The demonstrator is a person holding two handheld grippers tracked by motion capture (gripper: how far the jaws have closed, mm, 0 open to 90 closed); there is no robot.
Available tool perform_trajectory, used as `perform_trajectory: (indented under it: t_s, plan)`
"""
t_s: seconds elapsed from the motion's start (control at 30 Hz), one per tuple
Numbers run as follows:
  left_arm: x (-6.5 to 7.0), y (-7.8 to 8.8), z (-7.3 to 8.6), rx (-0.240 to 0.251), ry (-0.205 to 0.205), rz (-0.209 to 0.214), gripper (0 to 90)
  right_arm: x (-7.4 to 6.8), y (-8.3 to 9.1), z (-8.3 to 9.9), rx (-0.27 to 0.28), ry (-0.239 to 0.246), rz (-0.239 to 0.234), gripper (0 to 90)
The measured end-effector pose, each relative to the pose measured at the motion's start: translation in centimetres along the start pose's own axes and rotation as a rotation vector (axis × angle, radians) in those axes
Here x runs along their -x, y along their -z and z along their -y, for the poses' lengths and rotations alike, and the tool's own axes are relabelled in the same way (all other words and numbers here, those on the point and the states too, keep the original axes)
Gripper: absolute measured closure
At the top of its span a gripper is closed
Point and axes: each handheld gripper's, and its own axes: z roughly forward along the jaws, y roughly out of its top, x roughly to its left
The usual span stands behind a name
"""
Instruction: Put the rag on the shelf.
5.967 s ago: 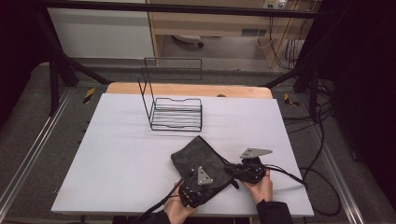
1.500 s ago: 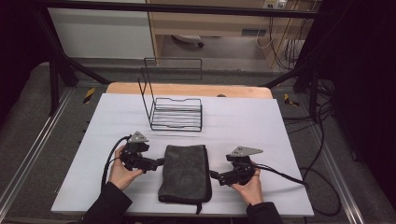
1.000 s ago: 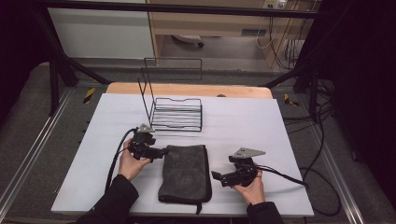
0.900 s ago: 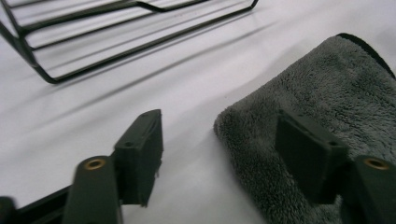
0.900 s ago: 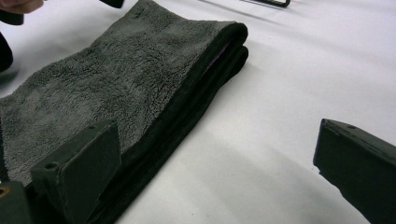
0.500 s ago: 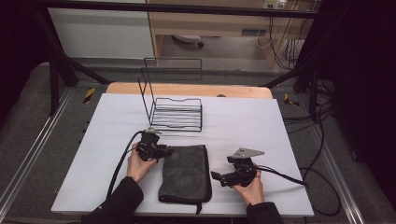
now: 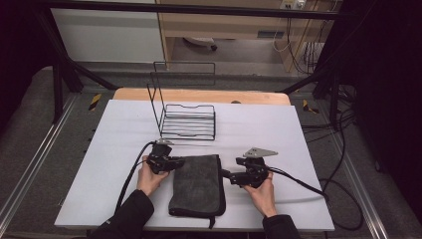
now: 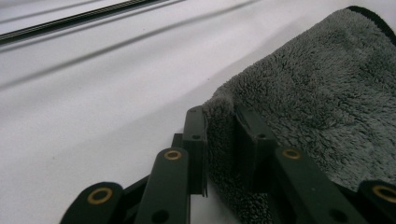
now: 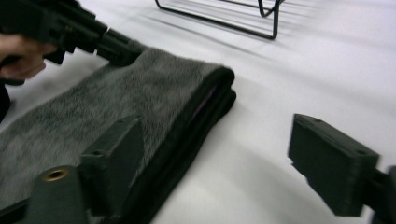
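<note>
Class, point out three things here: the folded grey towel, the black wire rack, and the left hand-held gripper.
folded grey towel [image 7: 196,184], high view, middle of its top face
black wire rack [image 7: 189,122], high view, its slatted base
left hand-held gripper [image 8: 219,135], left gripper view, towel corner between its jaws

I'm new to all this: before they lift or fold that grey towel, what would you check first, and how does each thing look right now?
1. Left gripper pinching the towel corner: ok, jaws have just been closing onto the fabric.
2. Right gripper gripping the towel edge: not ok, jaws wide, one over the edge; they have just been closing.
3. Towel folded flat: ok.
4. Wire rack clear of the towel: ok.
5. Cables snag-free: cannot tell.
</note>
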Motion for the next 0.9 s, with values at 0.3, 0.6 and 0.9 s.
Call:
perform_trajectory:
  t_s: [0.3, 0.6, 0.9]
  plan:
    - [0.0, 0.0, 0.1, 0.006, -0.016, 0.002, 75.1, 0.7, -4.1, -2.3, -0.022, -0.030, 0.034, 35.2]
    - [0.0, 0.0, 0.2, 0.017, -0.027, 0.004, 75.0, 0.7, -5.9, -2.0, -0.094, -0.030, 0.058, 48.6]
    - [-0.2, 0.0, 0.3, 0.022, -0.030, 0.019, 74.9, 0.6, -6.0, -1.8, -0.127, -0.065, 0.005, 61.9]
